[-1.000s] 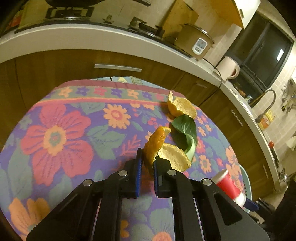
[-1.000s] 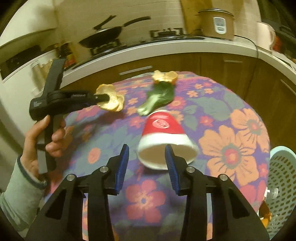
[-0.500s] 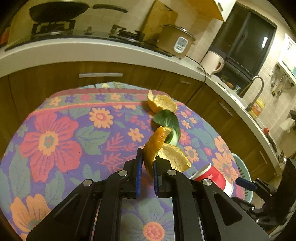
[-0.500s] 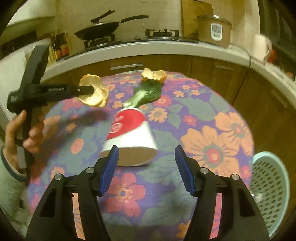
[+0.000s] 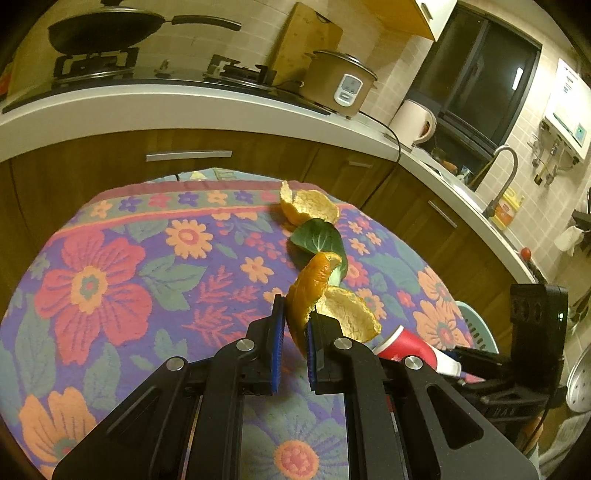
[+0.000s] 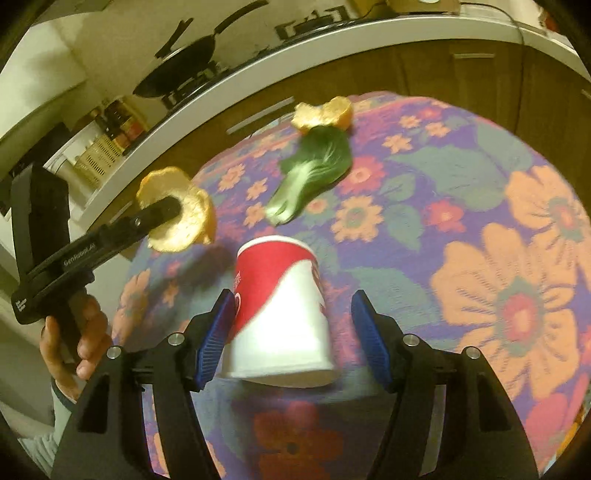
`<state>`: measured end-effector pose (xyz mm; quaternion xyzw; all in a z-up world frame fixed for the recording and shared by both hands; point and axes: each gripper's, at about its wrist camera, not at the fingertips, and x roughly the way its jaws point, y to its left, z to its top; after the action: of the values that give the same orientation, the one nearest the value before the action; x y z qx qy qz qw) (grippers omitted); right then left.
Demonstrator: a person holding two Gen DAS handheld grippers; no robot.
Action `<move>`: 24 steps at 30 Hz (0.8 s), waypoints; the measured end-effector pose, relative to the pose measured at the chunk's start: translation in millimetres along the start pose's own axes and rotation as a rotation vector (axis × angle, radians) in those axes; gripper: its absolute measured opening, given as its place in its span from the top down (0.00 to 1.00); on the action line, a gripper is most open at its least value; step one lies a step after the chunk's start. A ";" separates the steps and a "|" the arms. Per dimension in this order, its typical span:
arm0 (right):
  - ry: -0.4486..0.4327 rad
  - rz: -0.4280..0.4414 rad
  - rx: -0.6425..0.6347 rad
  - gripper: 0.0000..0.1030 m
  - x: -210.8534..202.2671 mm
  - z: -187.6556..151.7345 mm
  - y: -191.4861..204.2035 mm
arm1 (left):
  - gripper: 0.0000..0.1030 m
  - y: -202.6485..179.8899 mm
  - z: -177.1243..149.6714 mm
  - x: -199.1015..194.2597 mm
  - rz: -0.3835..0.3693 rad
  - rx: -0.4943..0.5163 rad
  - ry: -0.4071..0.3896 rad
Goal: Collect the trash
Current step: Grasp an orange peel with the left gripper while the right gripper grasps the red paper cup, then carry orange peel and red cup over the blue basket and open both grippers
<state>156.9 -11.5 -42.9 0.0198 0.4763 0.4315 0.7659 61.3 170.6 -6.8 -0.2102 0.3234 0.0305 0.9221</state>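
My left gripper (image 5: 294, 328) is shut on an orange peel (image 5: 314, 291) and holds it above the flowered tablecloth; the peel also shows in the right wrist view (image 6: 177, 214). My right gripper (image 6: 293, 332) is open, its jaws standing either side of a red and white paper cup (image 6: 280, 310) lying on its side; the cup also shows in the left wrist view (image 5: 410, 350). A second orange peel (image 5: 308, 206) and a green leaf (image 5: 317, 240) lie at the table's far side, also in the right wrist view: peel (image 6: 325, 114), leaf (image 6: 314, 166).
A pale green mesh basket (image 5: 476, 328) stands past the table's right edge. The round table wears a flowered cloth (image 5: 110, 266). Wooden cabinets and a counter with a wok (image 5: 107, 29), rice cooker (image 5: 340, 85) and kettle (image 5: 413, 122) run behind.
My right gripper opened wide and moved up around the cup. My left gripper lifted and drew back with the peel held.
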 end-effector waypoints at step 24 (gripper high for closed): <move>-0.370 -0.271 0.193 0.59 -166.4 -53.1 -98.1 | 0.92 -143.0 -10.7 30.6 -0.261 0.217 0.099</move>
<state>151.3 -206.3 3.3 0.1073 0.3653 0.2662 0.8855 106.6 33.7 19.7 -0.1506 0.3397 -0.1350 0.9185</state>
